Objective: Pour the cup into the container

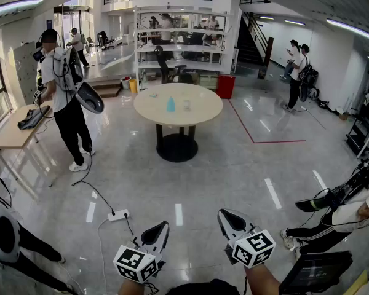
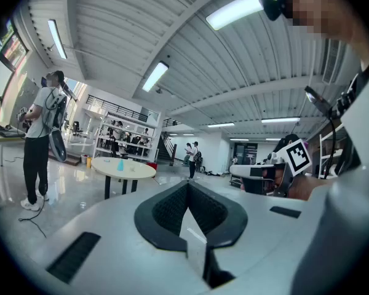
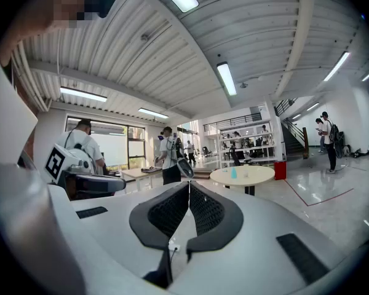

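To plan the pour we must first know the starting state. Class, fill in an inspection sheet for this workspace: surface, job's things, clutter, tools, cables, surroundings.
Surface: round beige table, standing well ahead of both tools.
Job's things: a blue item and a clear cup stand apart on the table; too small to tell which is the container.
Clutter: one small item near the table's far left edge, unidentifiable.
Tools: left tool and right tool both shut, nothing between their jaws, held low.
Cables: white power strip and its cable lie on the floor ahead of the left tool.
Surroundings: people standing, shelving behind the table, a red bin, a red floor line.
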`<state>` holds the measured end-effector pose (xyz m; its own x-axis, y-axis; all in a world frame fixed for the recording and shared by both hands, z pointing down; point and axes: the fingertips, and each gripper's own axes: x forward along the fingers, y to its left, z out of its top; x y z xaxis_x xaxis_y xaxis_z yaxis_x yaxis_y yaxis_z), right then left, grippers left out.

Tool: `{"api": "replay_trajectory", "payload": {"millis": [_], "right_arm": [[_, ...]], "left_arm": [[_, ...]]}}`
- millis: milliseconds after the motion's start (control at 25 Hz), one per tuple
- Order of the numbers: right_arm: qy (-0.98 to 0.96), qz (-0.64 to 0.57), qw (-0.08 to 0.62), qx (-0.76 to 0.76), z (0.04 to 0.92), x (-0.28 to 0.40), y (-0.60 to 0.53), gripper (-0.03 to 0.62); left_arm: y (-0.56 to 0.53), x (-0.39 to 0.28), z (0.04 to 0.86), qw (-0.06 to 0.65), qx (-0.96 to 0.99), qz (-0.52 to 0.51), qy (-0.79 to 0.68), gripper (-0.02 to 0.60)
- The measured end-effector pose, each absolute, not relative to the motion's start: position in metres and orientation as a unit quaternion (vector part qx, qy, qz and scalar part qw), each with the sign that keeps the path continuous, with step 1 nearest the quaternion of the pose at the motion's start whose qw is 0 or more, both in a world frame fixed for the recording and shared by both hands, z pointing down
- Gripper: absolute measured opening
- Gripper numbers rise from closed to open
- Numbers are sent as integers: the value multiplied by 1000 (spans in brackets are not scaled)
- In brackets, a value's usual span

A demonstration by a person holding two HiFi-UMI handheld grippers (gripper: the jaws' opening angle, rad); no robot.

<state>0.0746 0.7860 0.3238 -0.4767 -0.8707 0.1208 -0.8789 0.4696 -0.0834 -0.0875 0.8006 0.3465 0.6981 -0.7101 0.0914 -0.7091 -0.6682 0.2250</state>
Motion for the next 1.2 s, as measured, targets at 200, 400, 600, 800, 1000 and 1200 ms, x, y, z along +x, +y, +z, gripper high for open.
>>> {"api": "replay_trajectory", "payload": {"millis": [200,400,600,800,1000,1200], "right_arm": [[-854,75,30,514,336,61,772,6],[-853,69,34,517,336,60,746,6],[-861,74,23,502,337,68,699,6],[-867,79,10,492,335,92,627,6],[-874,68,2,480,330,132,548,6],[-876,70,1,477,329,165,492,6]], "left_arm": [[786,-99,357,111,920,10,-375,-11],[761,-95,357,101,926,15,-363,-11],[716,-85,356,105,921,12,-376,-11],[646,-53,346,101,920,15,-379,-11],[567,-12,341,90,917,26,-386,-11],[511,13,340,100,910,17,-402,-11]]}}
